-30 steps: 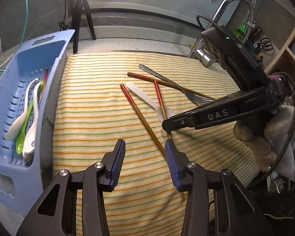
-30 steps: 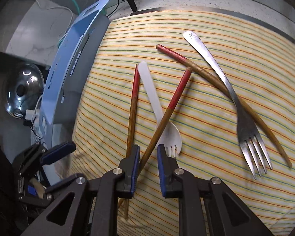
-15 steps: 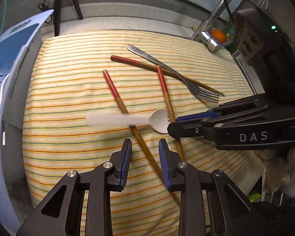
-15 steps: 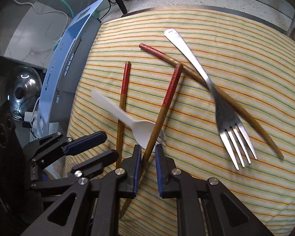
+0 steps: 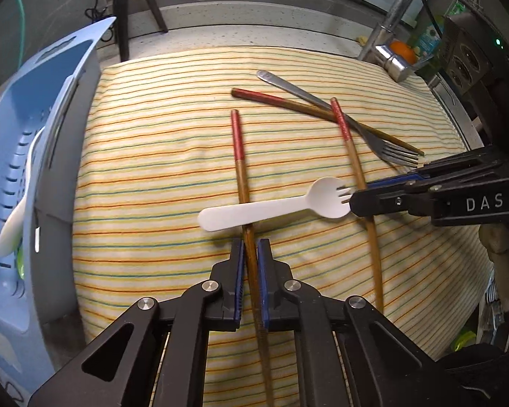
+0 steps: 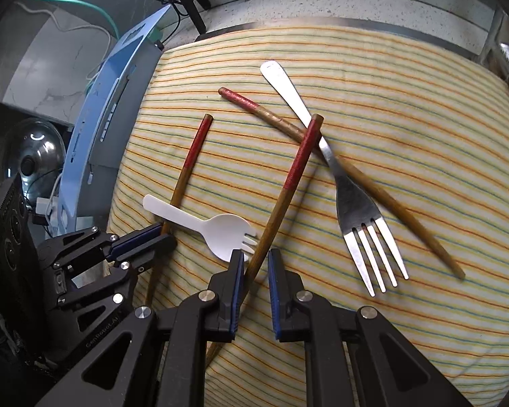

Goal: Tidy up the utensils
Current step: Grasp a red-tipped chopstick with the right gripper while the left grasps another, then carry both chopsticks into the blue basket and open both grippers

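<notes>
While my left gripper point(image 5: 250, 254) sits closed on the nearer chopstick point(image 5: 238, 156), that stick runs straight up the frame's centre, red end far, passing under the white plastic spork point(image 5: 271, 207) lying crosswise. My right gripper point(image 6: 256, 264) brackets the second chopstick point(image 6: 297, 169), jaws narrowly parted, grip uncertain. Blue drainer basket point(image 5: 51, 78) lies at frame left.

A home kitchen: a chrome tap point(image 5: 395, 30) rises beside a speckled stone surface point(image 5: 254, 39), where a striped cloth point(image 5: 146, 156) and blue drainer basket point(image 5: 34, 125) sit.
</notes>
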Available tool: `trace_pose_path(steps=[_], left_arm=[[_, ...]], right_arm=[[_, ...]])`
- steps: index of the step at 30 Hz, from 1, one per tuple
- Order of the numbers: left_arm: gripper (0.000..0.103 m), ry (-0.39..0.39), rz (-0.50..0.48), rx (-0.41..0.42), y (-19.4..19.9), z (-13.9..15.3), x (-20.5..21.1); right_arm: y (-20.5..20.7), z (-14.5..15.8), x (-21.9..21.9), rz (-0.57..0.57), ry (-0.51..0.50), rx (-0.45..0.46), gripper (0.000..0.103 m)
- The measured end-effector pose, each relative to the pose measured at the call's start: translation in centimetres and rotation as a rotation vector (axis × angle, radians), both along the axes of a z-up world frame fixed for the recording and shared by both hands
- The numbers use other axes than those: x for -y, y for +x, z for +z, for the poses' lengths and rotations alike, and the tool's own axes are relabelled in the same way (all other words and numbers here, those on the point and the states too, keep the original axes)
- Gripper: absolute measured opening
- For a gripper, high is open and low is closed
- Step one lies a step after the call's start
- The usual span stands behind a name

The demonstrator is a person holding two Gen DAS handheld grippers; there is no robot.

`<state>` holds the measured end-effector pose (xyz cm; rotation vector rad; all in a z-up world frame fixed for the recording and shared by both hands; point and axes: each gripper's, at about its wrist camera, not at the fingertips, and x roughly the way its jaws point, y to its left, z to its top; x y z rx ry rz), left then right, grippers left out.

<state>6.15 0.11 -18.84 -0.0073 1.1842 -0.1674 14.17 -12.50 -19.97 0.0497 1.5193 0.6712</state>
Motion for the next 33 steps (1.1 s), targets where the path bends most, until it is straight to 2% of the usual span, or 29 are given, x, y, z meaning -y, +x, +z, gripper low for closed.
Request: trace_pose_path(steps=[4,6,10,16,19,26,33], left_arm=[[0.006,0.018,-0.007,0.013,0.3,0.0,0.7],[0.005,0.002,0.0,0.019,0.1,0.1,0.4],[0.005,-0.064,0.076,0.037,-0.9,0.5,-1.4],[0.005,-0.164,0.216,0.063,-3.2,0.8,-4.8],[0.005,-0.18,0.254,0.079,-4.1,1.3,-5.9],[0.005,-0.168,0.251,0.135,-5.0,3.9,-7.2],[0.005,-0.133,0.249,0.194,-4.5,6.6,-9.7]], right_arm=[[-0.1,-0.1,-0.1,-0.009,0.002,0.005,0.013],[-0.1,0.0,0.1,-0.015,0.013,0.003,0.012],[-0.3,0.0,1.4,-0.055,0.055,-0.008,0.006],[-0.9,-0.4,3.3,-0.163,0.141,-0.041,0.006],[-1.3,-0.5,3.5,-0.208,0.187,-0.065,0.006],[-1.5,2.7,1.4,-0.186,0.216,0.002,0.006],[-1.0,6.3,-2.8,-0.139,0.266,0.064,0.006]])
